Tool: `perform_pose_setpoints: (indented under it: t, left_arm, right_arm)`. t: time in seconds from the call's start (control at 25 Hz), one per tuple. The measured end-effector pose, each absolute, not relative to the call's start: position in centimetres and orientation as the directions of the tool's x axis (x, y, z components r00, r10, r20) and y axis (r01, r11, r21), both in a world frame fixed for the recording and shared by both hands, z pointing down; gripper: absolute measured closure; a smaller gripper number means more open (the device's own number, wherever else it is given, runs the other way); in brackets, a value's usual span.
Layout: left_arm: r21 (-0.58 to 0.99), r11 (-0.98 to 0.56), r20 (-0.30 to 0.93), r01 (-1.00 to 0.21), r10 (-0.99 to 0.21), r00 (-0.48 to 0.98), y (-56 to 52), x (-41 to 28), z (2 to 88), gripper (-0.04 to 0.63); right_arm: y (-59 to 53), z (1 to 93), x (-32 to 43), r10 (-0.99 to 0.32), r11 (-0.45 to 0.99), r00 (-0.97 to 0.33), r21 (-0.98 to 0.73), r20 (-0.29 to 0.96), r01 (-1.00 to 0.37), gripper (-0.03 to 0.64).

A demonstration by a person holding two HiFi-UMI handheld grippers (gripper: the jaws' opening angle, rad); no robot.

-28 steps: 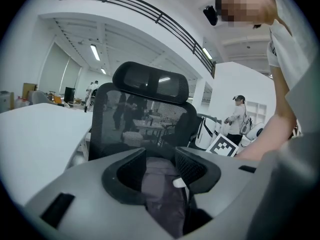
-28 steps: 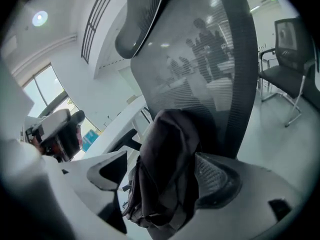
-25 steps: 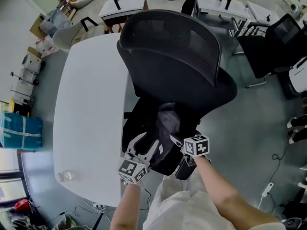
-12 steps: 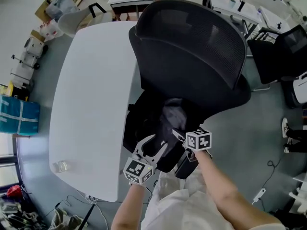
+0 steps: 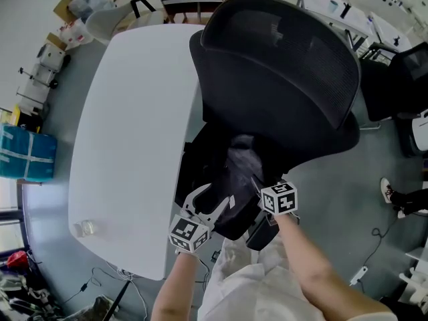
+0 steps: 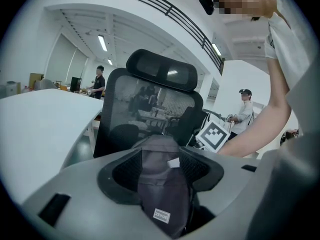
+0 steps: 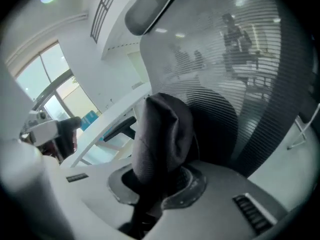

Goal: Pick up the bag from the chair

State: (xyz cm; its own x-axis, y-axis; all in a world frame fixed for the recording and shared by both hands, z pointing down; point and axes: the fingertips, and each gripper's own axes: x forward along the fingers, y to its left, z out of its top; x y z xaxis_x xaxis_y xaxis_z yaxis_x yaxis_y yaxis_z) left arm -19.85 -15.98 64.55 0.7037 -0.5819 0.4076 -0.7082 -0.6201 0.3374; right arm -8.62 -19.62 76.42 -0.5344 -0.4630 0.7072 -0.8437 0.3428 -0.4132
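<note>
A dark grey bag (image 5: 237,162) stands upright on the seat of a black mesh-backed office chair (image 5: 281,65). My left gripper (image 5: 212,199) reaches in from the seat's front, and its jaws close round the bag's lower part. In the left gripper view the bag (image 6: 162,184), with a small label, fills the gap of that gripper (image 6: 161,171). My right gripper (image 5: 257,182) comes in from the right. In the right gripper view it (image 7: 157,184) pinches a fold of the bag (image 7: 160,134) against the chair back. The bag's base is hidden.
A white table (image 5: 127,132) lies left of the chair, touching its armrest side, with a small clear cup (image 5: 85,229) near its front corner. Another black chair (image 5: 401,65) and desks stand at the back right. People (image 6: 244,111) stand behind the chair. Cables lie on the floor.
The head view has drifted, so the chair and table sit further right and up. Both grippers stay on the bag with about the same jaw spread.
</note>
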Motion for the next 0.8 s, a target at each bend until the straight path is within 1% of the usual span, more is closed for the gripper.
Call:
perform_pose_setpoints:
  t: [0.16,0.28,0.52,0.64,0.8]
  left_arm:
    - [0.340,-0.621,0.418,-0.707,-0.573,0.705,-17.6,-20.9,64.7,0.319]
    - [0.314,-0.642,0.438,-0.699,-0.555,0.707,-18.4,-21.1,64.9,0.291]
    - [0.220,-0.688,0.505,-0.692,-0.526,0.684,-19.8,-22.3,66.1,0.272]
    - [0.161,-0.719,0.561,-0.677,-0.497,0.662,-20.2,-23.2,67.3,0.268]
    - [0.105,-0.793,0.664,-0.601,-0.393,0.636,-19.1,-23.3,70.1,0.268]
  right_arm:
    - [-19.0,74.7,-10.8,-0.427,0.495,-0.619,-0.402,0.660,-0.770,0.558]
    - [-18.7,73.1,-11.9,-0.379,0.597,-0.686,-0.402,0.621,-0.694,0.561]
    - [-17.8,70.1,-14.5,-0.236,0.804,-0.774,-0.329,0.587,-0.495,0.563]
    - [-17.4,69.3,-15.2,-0.175,0.859,-0.791,-0.301,0.587,-0.414,0.563]
    - [-16.9,68.7,-15.6,-0.115,0.895,-0.797,-0.285,0.593,-0.342,0.564]
